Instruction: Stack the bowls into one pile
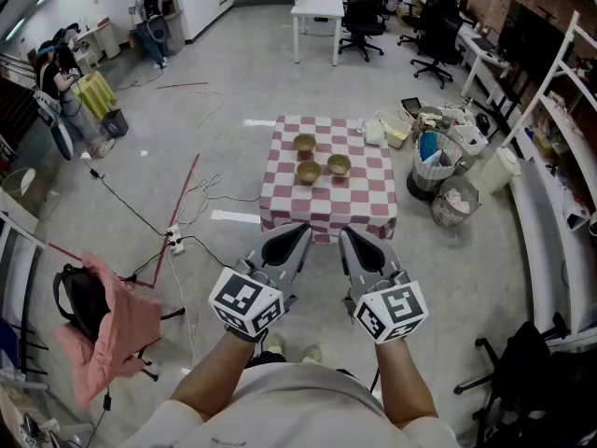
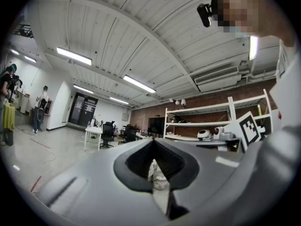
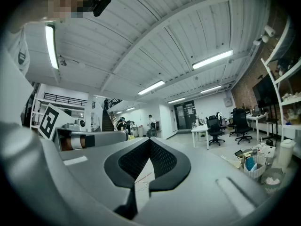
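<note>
Three small brown bowls stand apart on a table with a red-and-white checked cloth [image 1: 328, 208]: one at the back left [image 1: 304, 143], one in the middle [image 1: 309, 172], one to its right [image 1: 339, 164]. My left gripper [image 1: 297, 236] and right gripper [image 1: 350, 239] are held side by side close to my body, short of the table's near edge, well away from the bowls. Both are shut with nothing in them. The left gripper view shows the left gripper [image 2: 153, 142] with its jaws meeting at the tips; the right gripper [image 3: 150, 140] in its own view looks the same. Neither gripper view shows the bowls.
Right of the table stand a wire basket [image 1: 431, 161] and a grey bin [image 1: 454, 201] with clutter. Cables and a power strip [image 1: 173, 243] lie on the floor at the left. A pink cloth [image 1: 112, 329] hangs over a stand near me. Office chairs and a white desk [image 1: 317, 7] are far behind.
</note>
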`<state>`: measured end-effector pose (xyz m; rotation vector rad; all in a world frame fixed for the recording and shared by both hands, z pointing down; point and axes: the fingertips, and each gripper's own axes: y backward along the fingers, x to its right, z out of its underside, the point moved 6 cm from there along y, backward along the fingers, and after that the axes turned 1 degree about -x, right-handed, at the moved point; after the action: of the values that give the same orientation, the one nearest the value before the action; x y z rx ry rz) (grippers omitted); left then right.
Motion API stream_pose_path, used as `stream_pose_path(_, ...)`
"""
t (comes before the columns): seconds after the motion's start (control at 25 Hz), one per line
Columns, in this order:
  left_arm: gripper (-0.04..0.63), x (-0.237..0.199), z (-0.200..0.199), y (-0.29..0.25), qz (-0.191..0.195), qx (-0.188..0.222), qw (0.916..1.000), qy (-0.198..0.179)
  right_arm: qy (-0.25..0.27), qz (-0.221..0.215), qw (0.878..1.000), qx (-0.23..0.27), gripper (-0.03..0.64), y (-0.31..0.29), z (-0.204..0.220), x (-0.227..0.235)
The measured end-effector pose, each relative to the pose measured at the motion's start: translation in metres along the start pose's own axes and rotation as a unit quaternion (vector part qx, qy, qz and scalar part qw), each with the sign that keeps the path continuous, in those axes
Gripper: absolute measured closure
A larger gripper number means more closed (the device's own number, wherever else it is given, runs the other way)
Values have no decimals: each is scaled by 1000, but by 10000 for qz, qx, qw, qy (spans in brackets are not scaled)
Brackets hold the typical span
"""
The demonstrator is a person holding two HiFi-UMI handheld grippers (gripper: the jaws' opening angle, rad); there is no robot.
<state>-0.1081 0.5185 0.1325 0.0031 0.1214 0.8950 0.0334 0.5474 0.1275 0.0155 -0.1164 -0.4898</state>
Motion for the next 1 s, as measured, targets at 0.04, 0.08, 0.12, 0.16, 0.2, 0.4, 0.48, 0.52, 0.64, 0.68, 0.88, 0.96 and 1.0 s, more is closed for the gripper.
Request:
stream_pose_path(0.04,591,1,-1,-1,3,0,10000,5,5,-3,10000,-1,607,1,-1,0)
stream_pose_path(0.08,591,2,-1,-1,6,0,10000,11,10,-7,10000,-2,607,1,-2,1)
stream_pose_path(0.12,591,3,-1,-2,6,0,10000,21,14,-15,10000,-1,607,2,-2,1)
stream_pose_path(0.16,591,4,-1,-2,2,-2,10000,37,15,-27,10000,-1,607,3,-3,2)
stream_pose_path(0.2,591,4,0,-3,-7,-5,10000,57,10,-45,10000,-3,607,4,-3,2)
stream_pose_path(0.4,591,2,7,-5,-102,-48,9998,140,-100,-105,9999,37,607,8,-2,7)
stream_pose_path(0.48,591,1,9,-6,-138,-69,9998,132,-157,-112,9998,81,607,10,-2,9)
stream_pose_path(0.52,589,1,10,-6,-160,-82,9998,120,-204,-114,9997,102,607,11,-1,11)
stream_pose_path(0.64,589,-2,12,-8,-241,-133,9996,95,-329,-113,9993,135,607,12,0,17)
stream_pose_path(0.68,591,-4,13,-9,-270,-149,9995,99,-353,-107,9992,138,607,12,0,19)
stream_pose_path(0.88,589,-21,15,-16,-367,-156,9991,137,-499,-53,9986,176,607,4,4,31)
stream_pose_path(0.96,589,-29,18,-19,-378,-166,9990,162,-554,-28,9983,158,607,-3,6,35)
stream_pose_path(1.0,589,-33,19,-22,-382,-174,9990,170,-566,-22,9983,142,607,-7,7,36)
